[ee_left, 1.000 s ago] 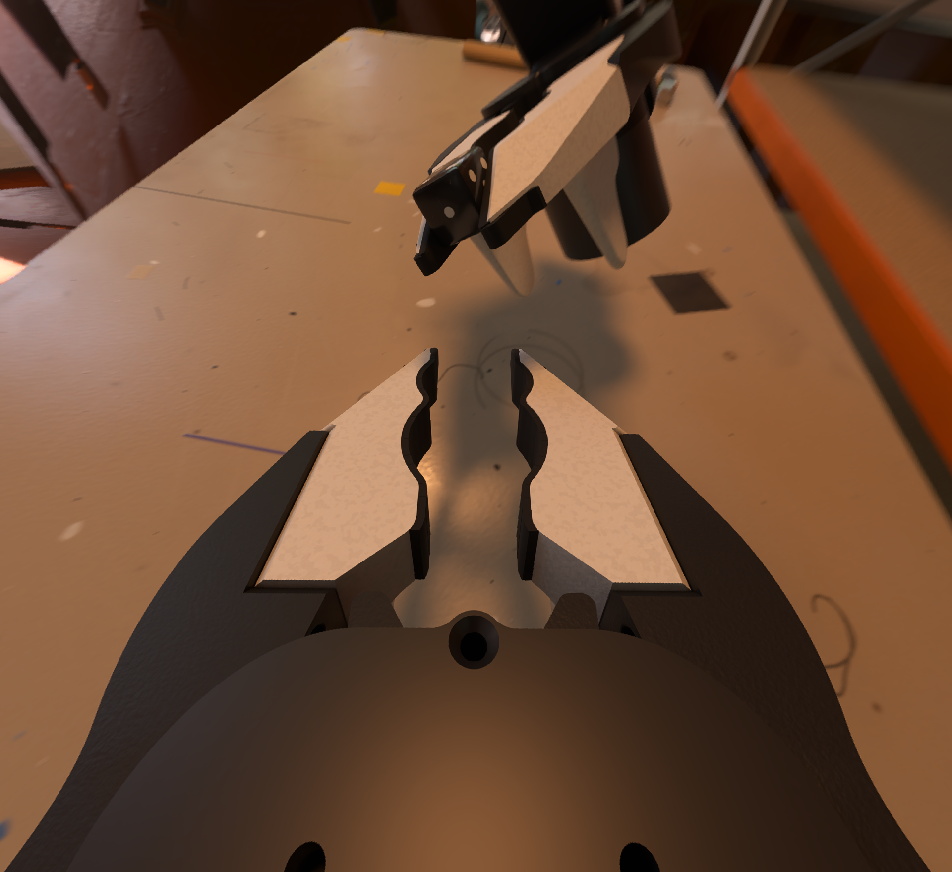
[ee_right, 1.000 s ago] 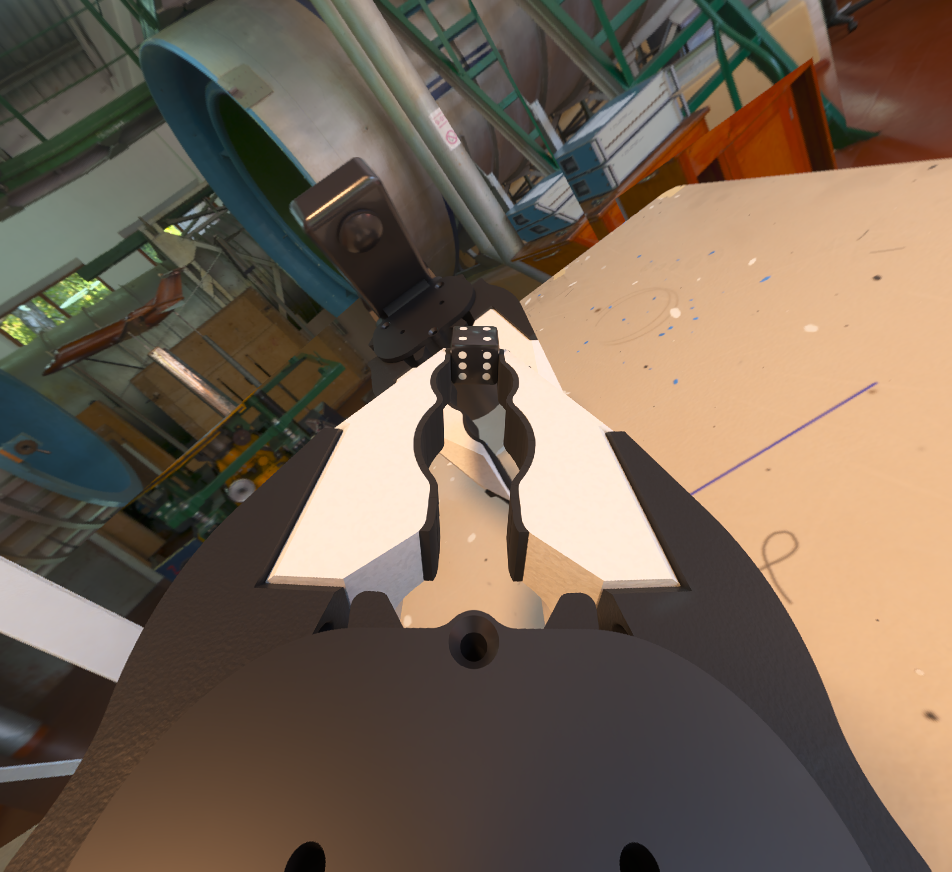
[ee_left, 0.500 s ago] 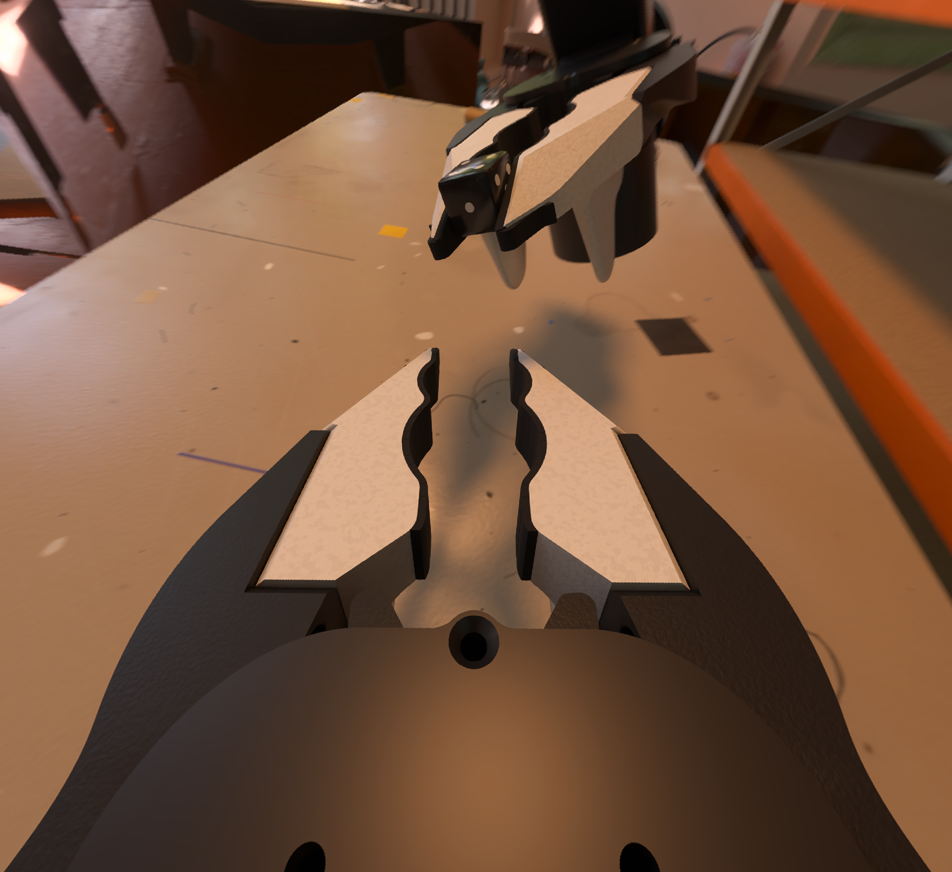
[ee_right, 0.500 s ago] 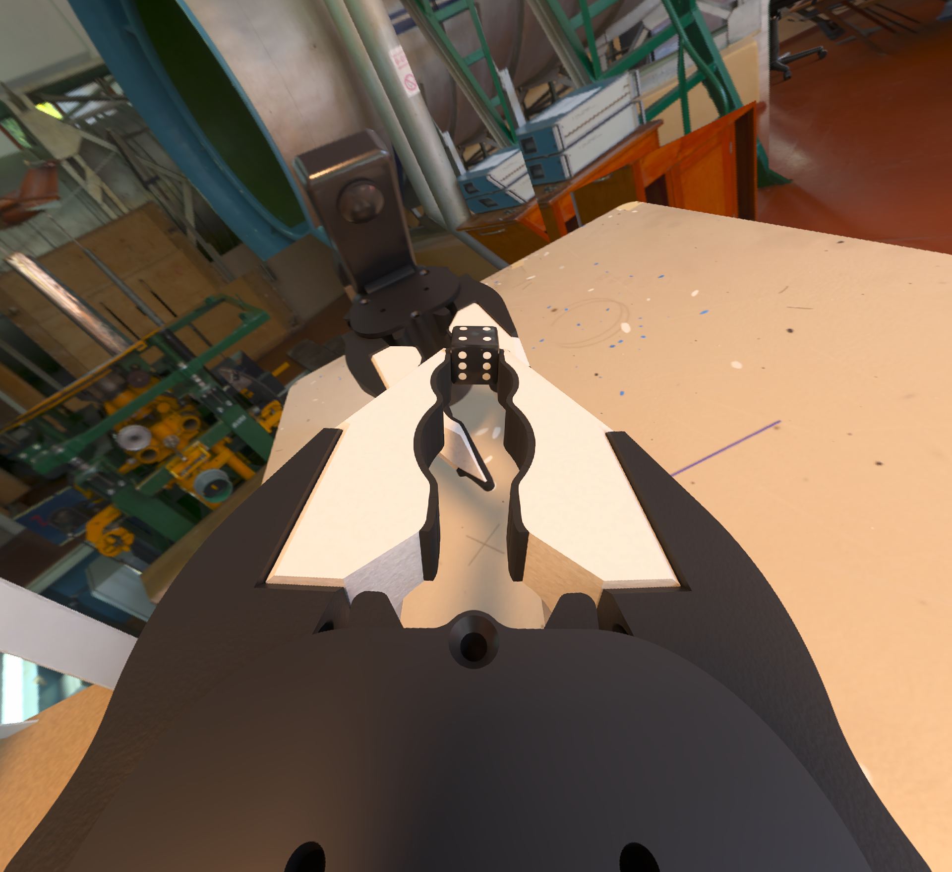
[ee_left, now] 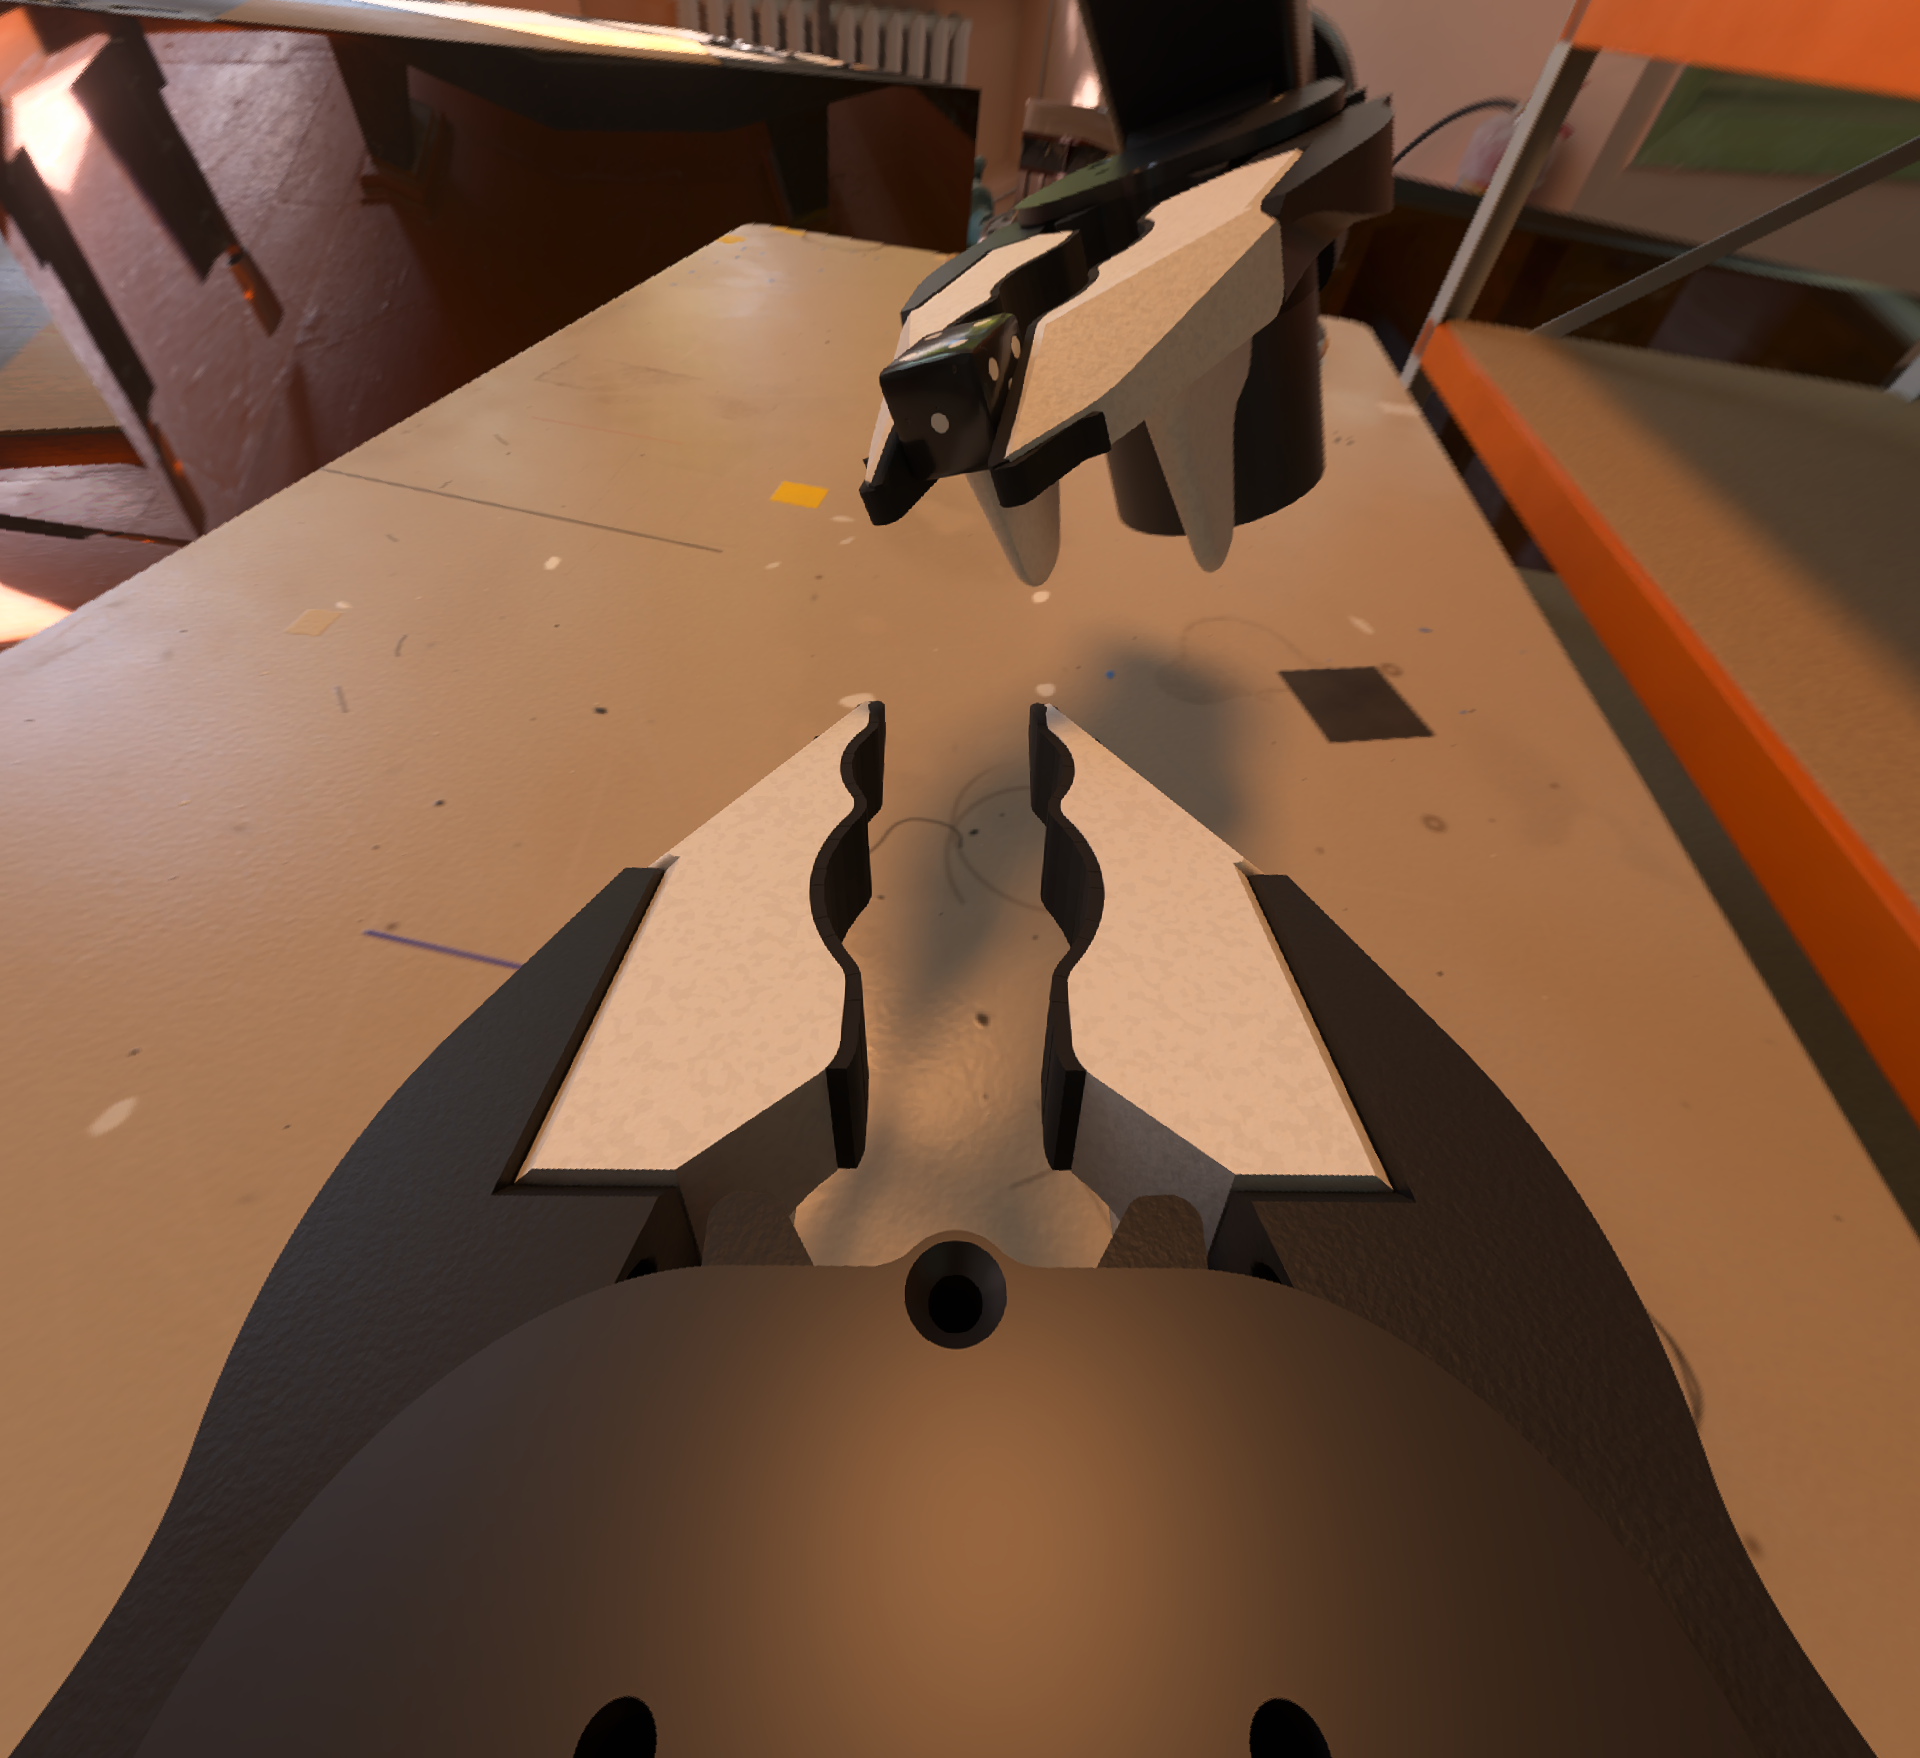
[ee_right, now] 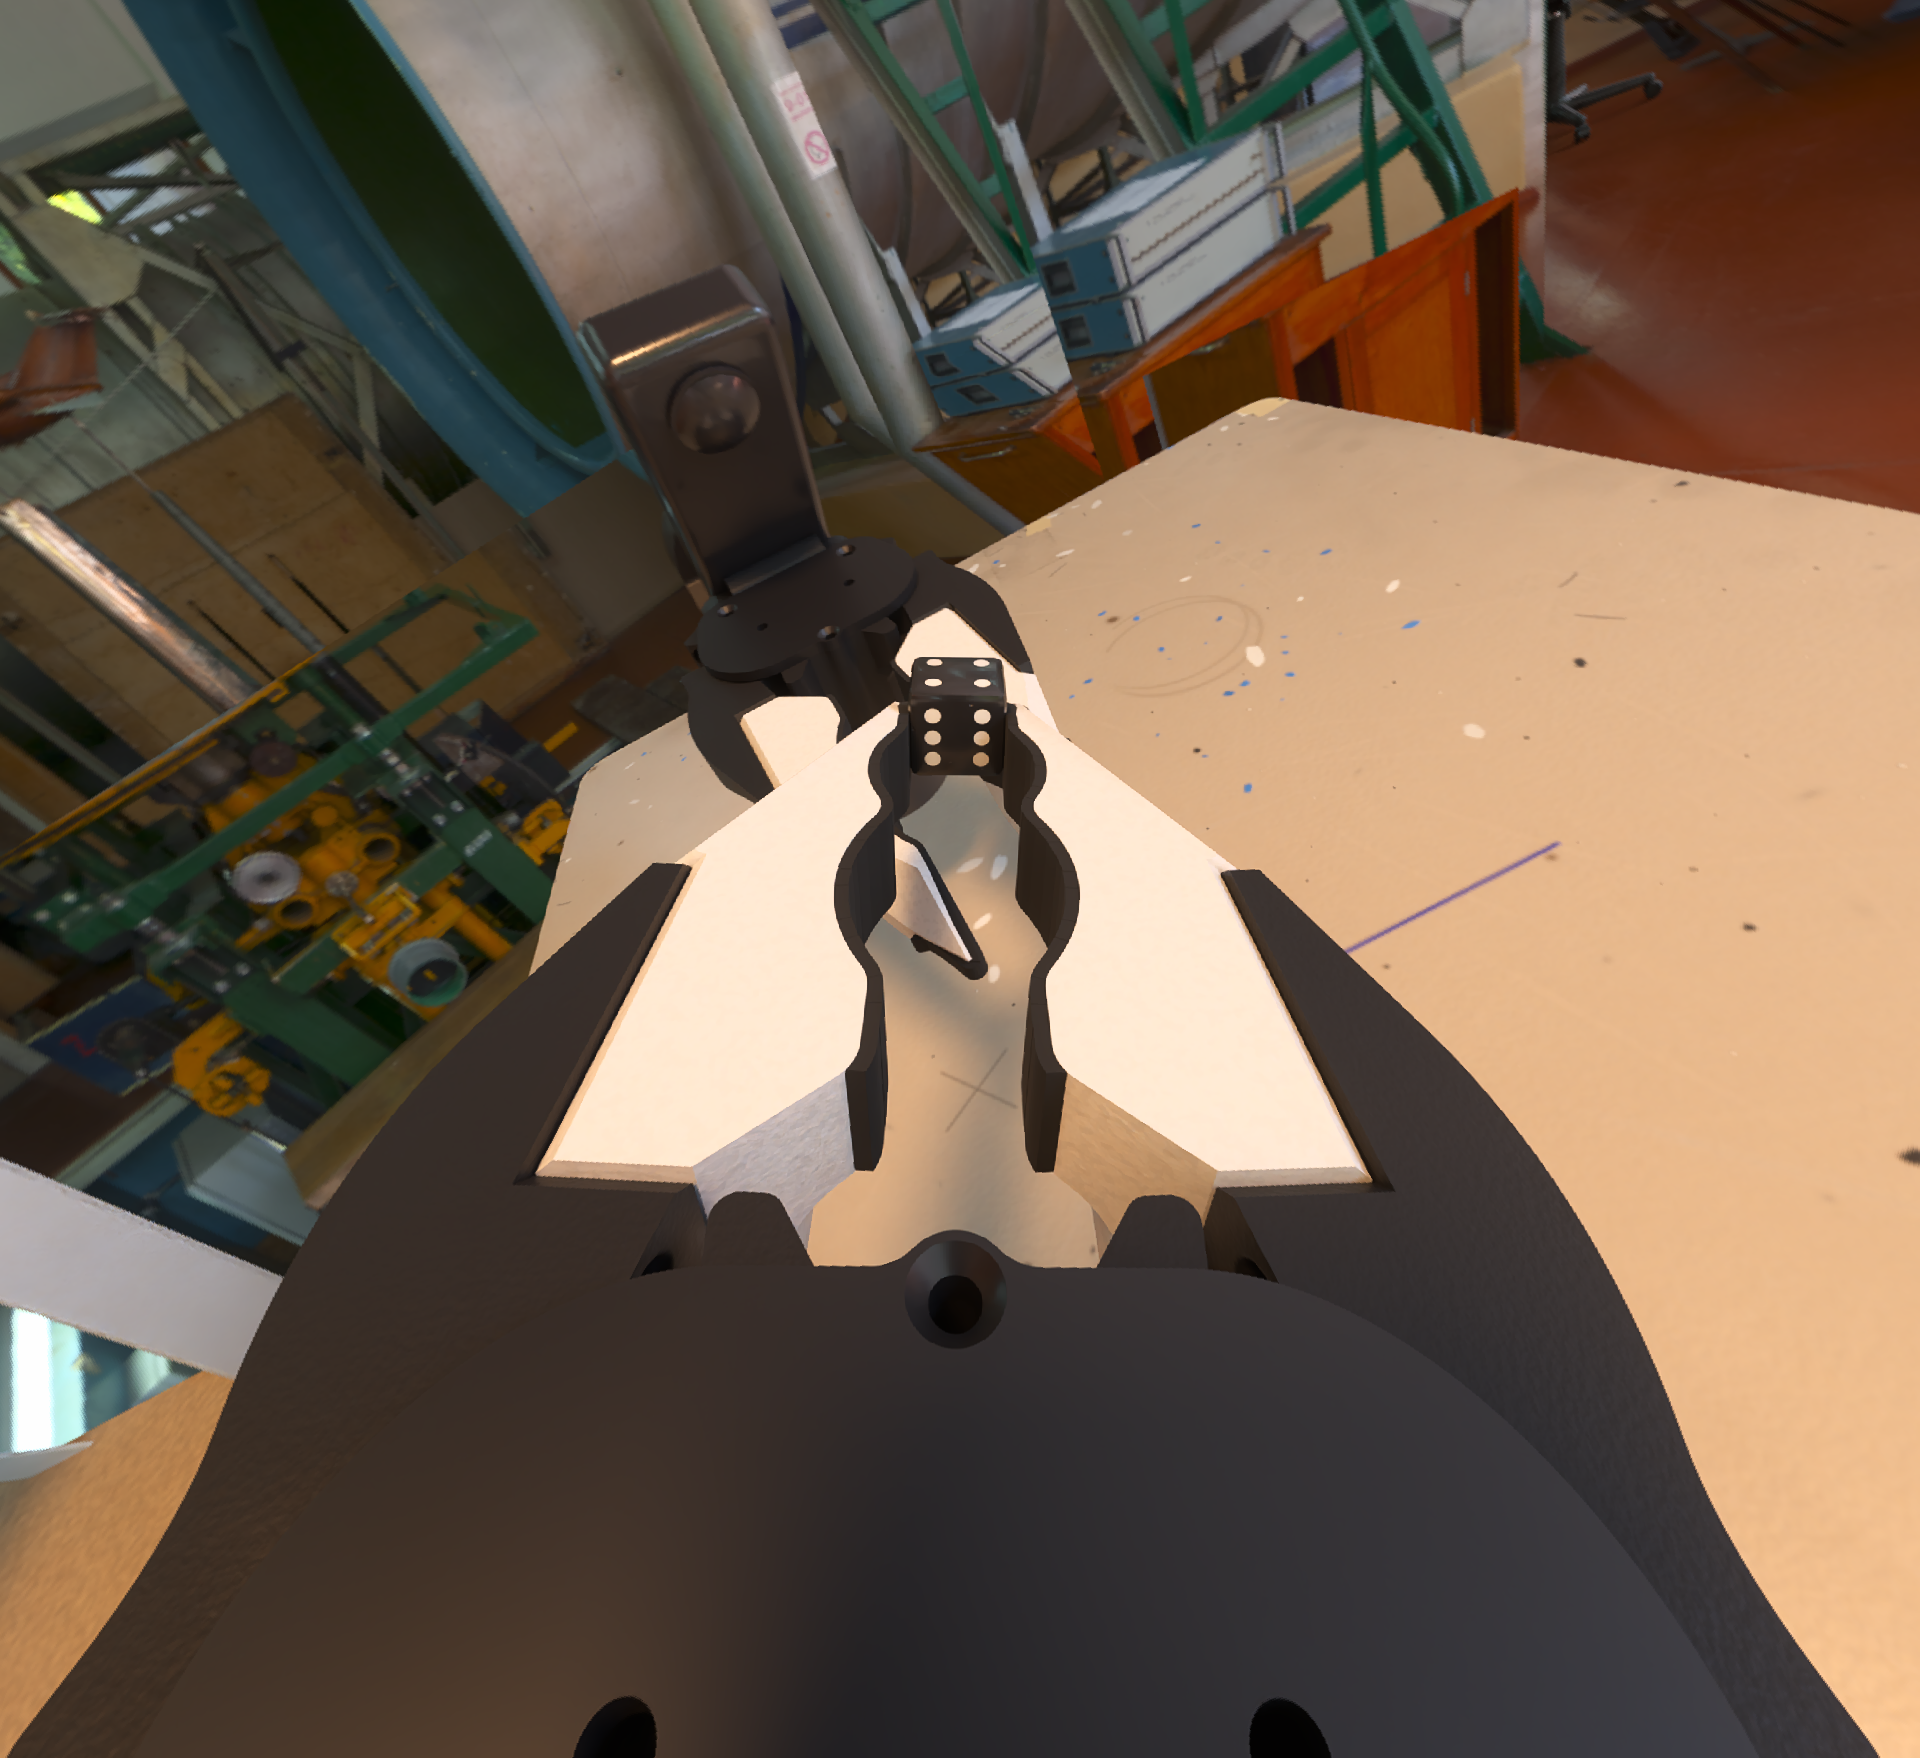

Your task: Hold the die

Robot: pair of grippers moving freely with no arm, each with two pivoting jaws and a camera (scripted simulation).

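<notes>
The die (ee_right: 956,721) is black with white pips. My right gripper (ee_right: 956,747) is shut on it at the fingertips and holds it above the tan table (ee_right: 1558,877). In the left wrist view the die (ee_left: 951,399) shows between the right gripper's (ee_left: 940,467) fingers, raised over the table (ee_left: 416,773). My left gripper (ee_left: 956,716) is open and empty. It points at the die from a short distance, lower down. Its black body (ee_right: 717,441) shows just beyond the die in the right wrist view.
An orange-edged shelf (ee_left: 1683,669) runs along the table's right side. A black square patch (ee_left: 1351,702) and a small yellow square (ee_left: 798,493) lie flat on the table. The table's far edge and corner (ee_right: 1278,407) show in the right wrist view.
Both views have tilted, so both grippers have turned a little. The right gripper keeps its hold on the die. The left gripper stays open at the same width, facing it.
</notes>
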